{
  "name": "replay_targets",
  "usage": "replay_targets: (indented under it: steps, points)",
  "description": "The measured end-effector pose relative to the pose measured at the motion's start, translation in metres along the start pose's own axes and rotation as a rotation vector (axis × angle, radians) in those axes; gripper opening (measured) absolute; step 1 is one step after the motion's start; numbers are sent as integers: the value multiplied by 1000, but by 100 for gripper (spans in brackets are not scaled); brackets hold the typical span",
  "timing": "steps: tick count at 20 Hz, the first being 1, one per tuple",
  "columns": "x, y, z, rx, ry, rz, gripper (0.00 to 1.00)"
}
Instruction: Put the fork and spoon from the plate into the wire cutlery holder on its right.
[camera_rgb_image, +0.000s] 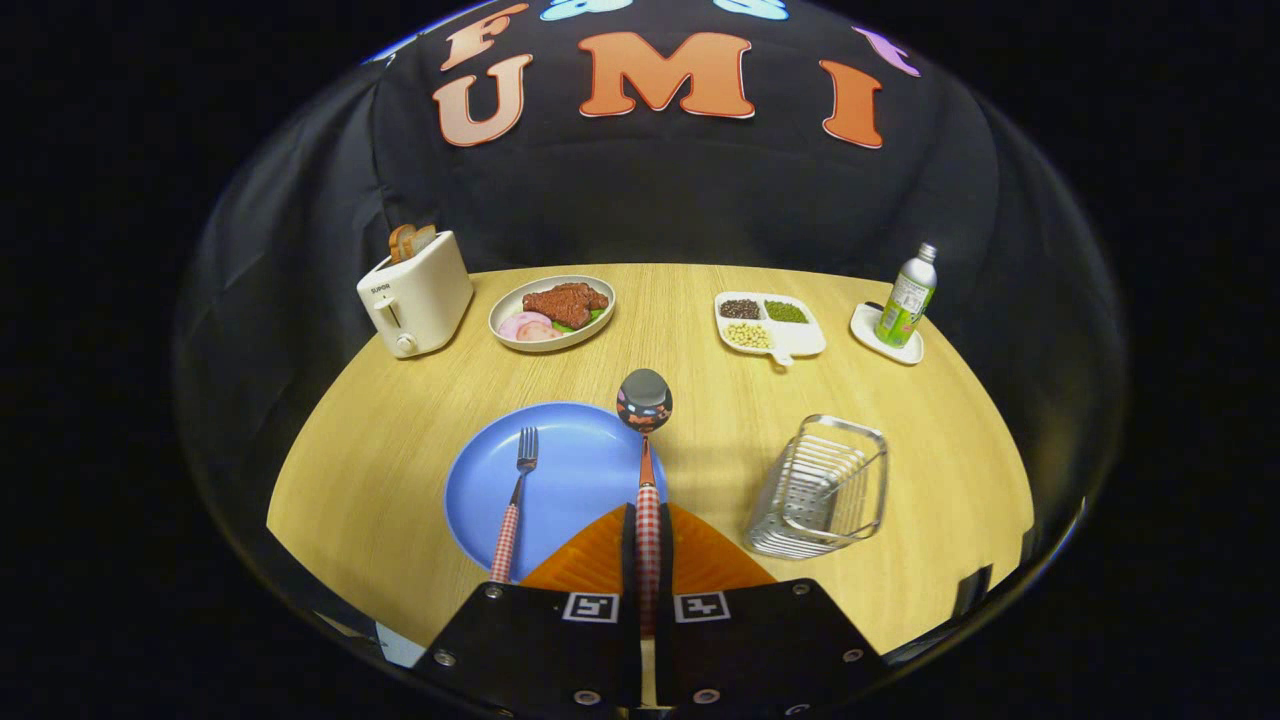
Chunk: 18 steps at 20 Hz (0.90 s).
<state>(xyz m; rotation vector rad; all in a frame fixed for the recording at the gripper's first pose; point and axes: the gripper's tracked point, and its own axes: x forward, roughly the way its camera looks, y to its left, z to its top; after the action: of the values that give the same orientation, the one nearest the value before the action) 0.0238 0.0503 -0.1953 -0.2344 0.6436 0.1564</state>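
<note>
Spoon (646, 455) pinched in jaws — above plate (560, 470).

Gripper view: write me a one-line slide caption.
Gripper shut on the spoon, raised above the blue plate where the fork lies, wire cutlery holder waiting to the right.

Spoon lifted, fork on the plate, holder waiting

The spoon (646, 455), checked handle pinched between the fingers (648, 560), points bowl-forward above the blue plate (570, 470). The matching fork (514, 505) lies on the plate's left half, tines away. The wire cutlery holder (822, 487) sits on the worktop right of the plate, tilted.
</note>
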Motion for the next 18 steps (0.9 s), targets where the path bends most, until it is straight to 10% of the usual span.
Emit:
replay_targets:
  steps: [18]
  points:
    - [-34,-110,-16,-99,455,8,6]
